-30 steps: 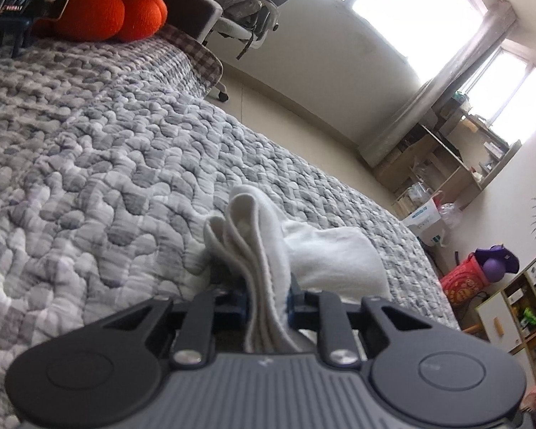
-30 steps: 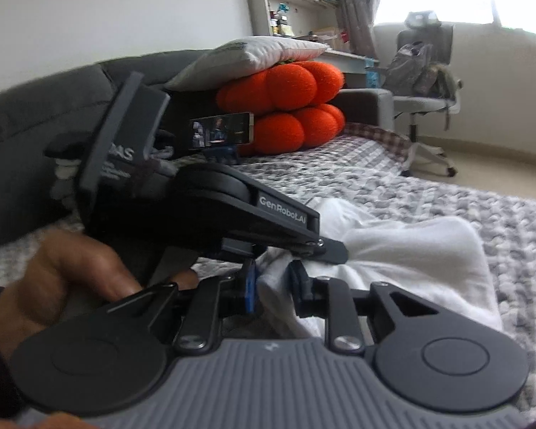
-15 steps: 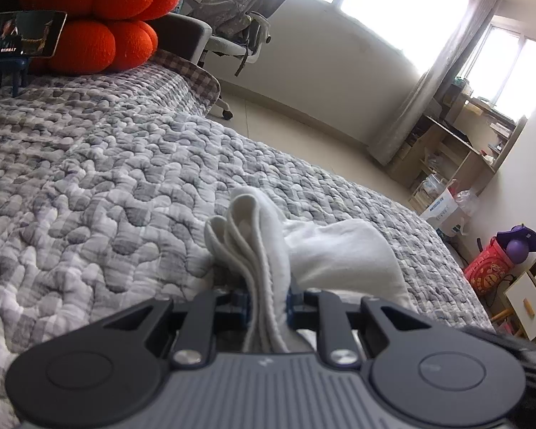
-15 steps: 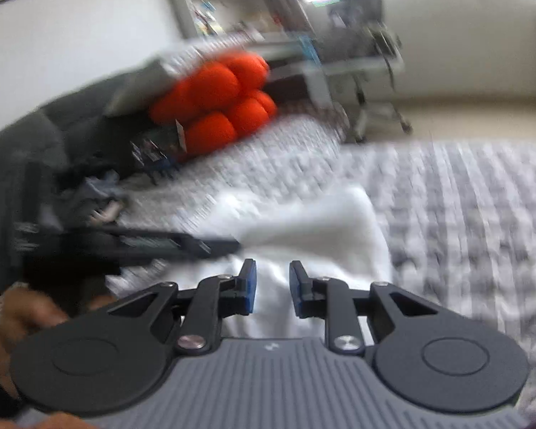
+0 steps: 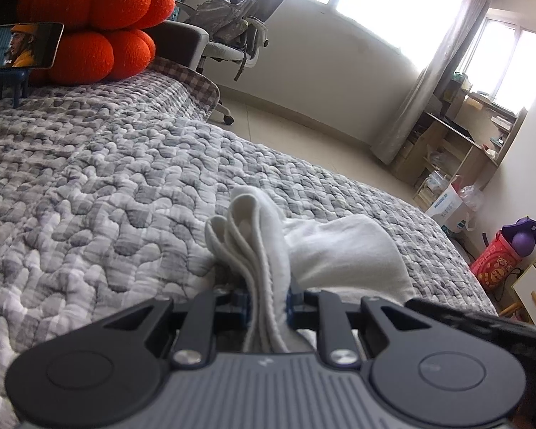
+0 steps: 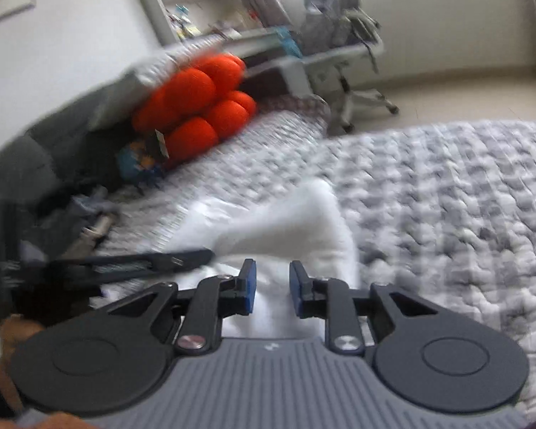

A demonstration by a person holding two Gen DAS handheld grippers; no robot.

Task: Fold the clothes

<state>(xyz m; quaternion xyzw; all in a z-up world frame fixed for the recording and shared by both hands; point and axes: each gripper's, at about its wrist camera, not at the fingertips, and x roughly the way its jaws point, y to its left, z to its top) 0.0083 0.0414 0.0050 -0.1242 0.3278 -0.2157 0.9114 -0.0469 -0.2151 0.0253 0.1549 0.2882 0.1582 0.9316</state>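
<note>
Mid-fold, my left gripper (image 5: 268, 304) pinched the bunched white garment (image 5: 325, 250) at lower centre on the bed (image 5: 125, 178), while my right gripper (image 6: 272, 291), fingers spread, needed a free edge.

Each tool has a ribbed grey housing flanked by two round matte-black discs, with black linkage arms pinned by silver screws. The left tool (image 5: 268, 304) ends in blue pads on black fingers; the right tool (image 6: 272, 291) shows the same blue pads (image 6: 249, 291). A small pale logo marks each housing's front edge.
</note>
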